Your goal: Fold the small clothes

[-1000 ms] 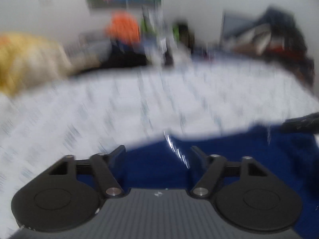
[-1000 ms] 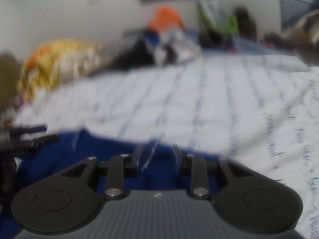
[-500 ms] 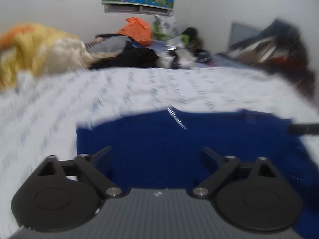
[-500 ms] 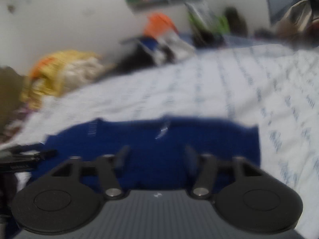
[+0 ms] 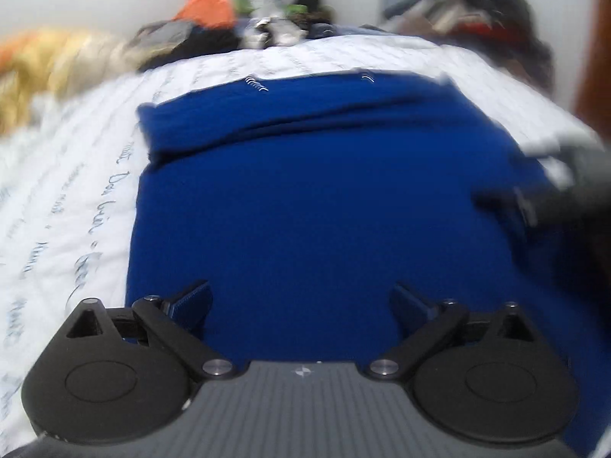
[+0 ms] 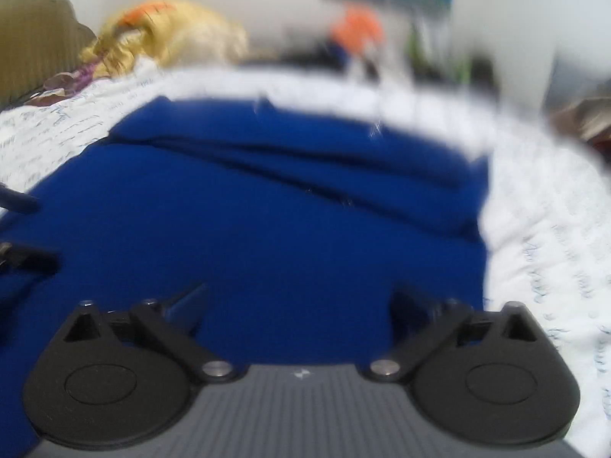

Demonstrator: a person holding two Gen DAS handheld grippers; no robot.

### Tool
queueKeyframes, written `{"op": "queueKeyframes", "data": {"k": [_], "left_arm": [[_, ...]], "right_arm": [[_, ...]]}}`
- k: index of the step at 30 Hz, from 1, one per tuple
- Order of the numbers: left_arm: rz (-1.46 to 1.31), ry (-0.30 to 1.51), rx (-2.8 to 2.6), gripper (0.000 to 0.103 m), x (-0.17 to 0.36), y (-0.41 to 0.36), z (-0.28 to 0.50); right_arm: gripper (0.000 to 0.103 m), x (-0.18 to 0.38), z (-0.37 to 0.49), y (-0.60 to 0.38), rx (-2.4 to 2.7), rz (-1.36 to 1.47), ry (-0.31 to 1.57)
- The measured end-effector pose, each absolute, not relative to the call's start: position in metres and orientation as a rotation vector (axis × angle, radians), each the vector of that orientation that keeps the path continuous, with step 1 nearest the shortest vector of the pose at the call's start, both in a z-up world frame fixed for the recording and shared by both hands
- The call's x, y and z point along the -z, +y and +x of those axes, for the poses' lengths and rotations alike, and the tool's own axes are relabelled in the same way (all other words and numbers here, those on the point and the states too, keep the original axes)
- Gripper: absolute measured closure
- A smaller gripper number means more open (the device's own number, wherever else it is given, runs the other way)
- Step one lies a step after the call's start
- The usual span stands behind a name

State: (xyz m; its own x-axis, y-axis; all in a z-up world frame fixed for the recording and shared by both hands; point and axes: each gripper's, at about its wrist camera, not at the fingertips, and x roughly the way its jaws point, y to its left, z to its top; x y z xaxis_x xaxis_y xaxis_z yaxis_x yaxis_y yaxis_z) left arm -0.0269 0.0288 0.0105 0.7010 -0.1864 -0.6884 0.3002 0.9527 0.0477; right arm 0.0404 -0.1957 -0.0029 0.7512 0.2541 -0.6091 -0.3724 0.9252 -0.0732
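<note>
Opening jaws above blue garment (image 5: 324,198)

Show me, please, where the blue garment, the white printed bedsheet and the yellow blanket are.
blue garment (image 5: 324,210), left wrist view, flat middle of the cloth
white printed bedsheet (image 6: 546,252), right wrist view, bare part right of the garment
yellow blanket (image 6: 183,42), right wrist view, top of the bundle

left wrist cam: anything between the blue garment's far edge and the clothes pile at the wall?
Only bare printed bedsheet lies between the blue garment and the clothes pile, seen in the left wrist view.
</note>
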Motion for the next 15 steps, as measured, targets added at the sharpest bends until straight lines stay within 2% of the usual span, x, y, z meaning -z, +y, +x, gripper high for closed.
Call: {"op": "queueKeyframes", "data": {"k": [4,11,15], "left_arm": [[0.157,0.785,0.288,0.0,-0.011,0.061,-0.079],[0.038,0.831,0.037,0.003,-0.028,0.129,-0.119],[-0.325,0.853,0.127,0.003,-0.034,0.146,-0.124]], "right_arm": [[0.0,0.001,0.035,-0.219,-0.331,-0.056,0.665],[0.0,0.0,0.046,-0.21,-0.316,-0.099,0.671],[0.0,0.001,0.047,-0.211,-0.319,-0.088,0.67]]}}
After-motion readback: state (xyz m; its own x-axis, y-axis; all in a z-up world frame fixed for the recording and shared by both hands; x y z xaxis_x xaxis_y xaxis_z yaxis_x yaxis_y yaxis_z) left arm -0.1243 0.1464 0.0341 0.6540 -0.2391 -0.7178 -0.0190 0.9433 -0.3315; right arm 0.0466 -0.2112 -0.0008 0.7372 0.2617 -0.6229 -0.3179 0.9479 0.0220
